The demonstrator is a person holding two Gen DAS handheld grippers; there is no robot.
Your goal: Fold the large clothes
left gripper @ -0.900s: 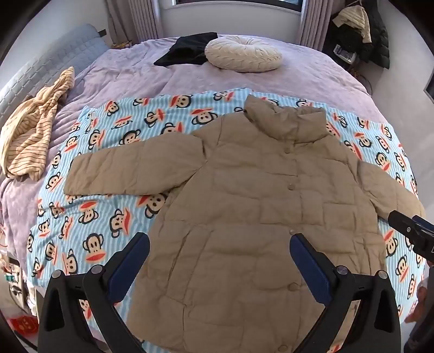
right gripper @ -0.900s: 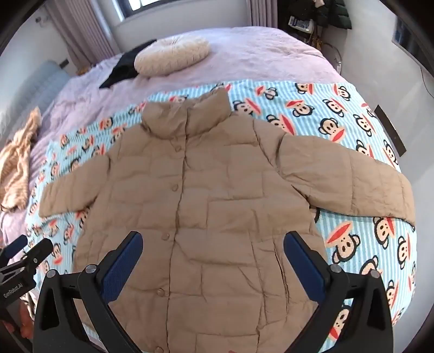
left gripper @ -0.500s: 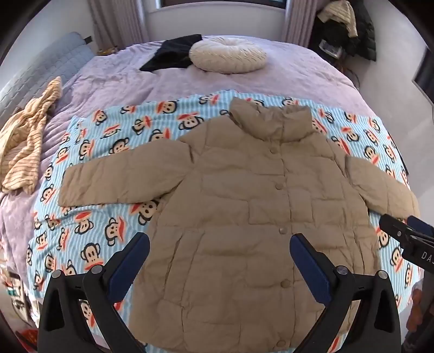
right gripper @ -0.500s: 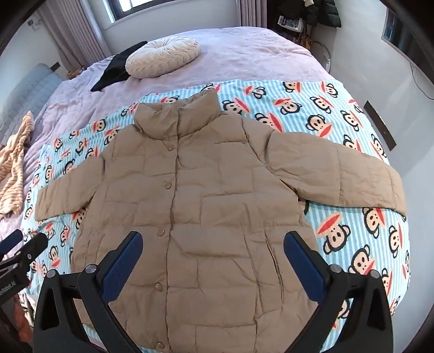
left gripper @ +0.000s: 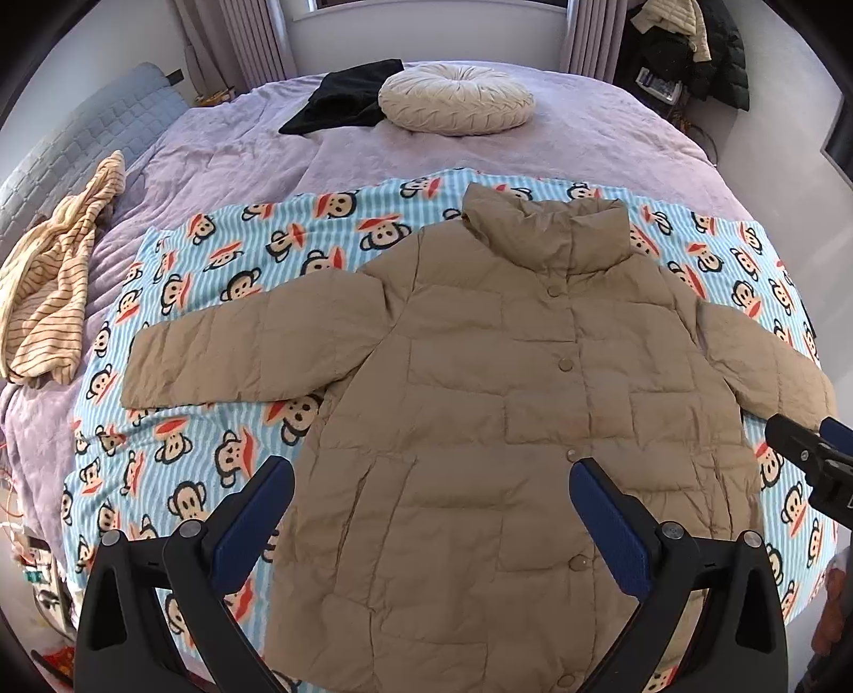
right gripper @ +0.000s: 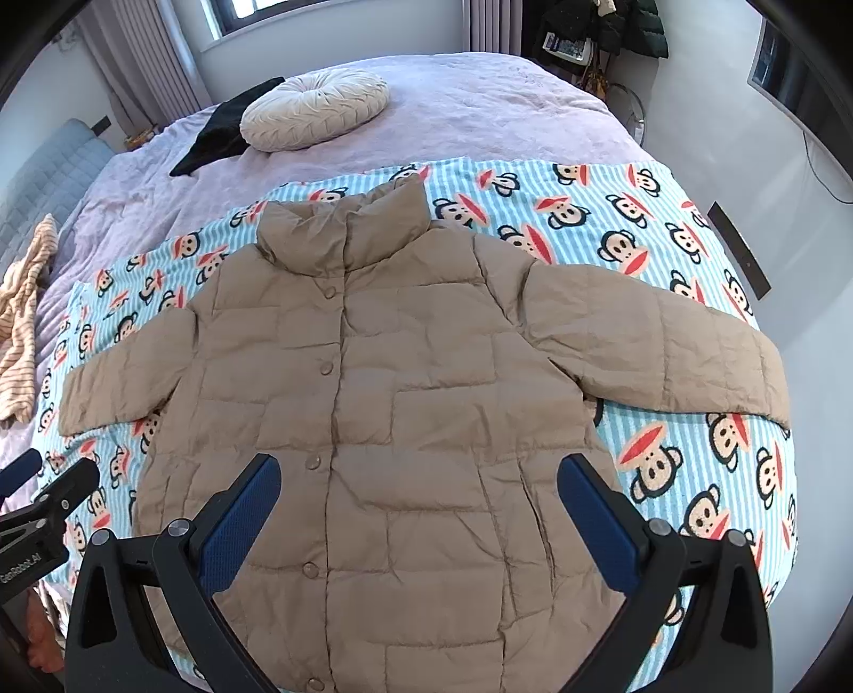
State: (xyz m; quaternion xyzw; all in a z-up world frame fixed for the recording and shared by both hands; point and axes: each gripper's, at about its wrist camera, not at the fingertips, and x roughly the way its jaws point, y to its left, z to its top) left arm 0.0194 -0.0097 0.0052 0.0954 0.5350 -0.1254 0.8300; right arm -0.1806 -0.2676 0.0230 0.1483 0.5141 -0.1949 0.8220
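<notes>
A tan quilted puffer jacket [left gripper: 512,405] [right gripper: 405,405] lies flat, front up and buttoned, on a blue striped monkey-print blanket [left gripper: 213,298] [right gripper: 640,224]. Both sleeves spread out to the sides, the collar points to the far end of the bed. My left gripper [left gripper: 432,480] hovers open above the jacket's lower left part, nothing between its blue pads. My right gripper [right gripper: 418,477] hangs open above the lower middle of the jacket, holding nothing. Each gripper shows at the edge of the other's view: the right gripper [left gripper: 815,458] and the left gripper [right gripper: 37,496].
The blanket lies on a bed with a lilac cover [left gripper: 586,144]. A round cream cushion [left gripper: 456,104] and a black garment [left gripper: 346,96] sit at the far end. A yellow striped garment [left gripper: 53,277] lies at the left edge. Dark coats [left gripper: 693,48] hang at the far right corner.
Both grippers have drawn back and risen from the jacket, which now looks smaller and shows more of its hem. The jacket has not moved. Jaws stay wide.
</notes>
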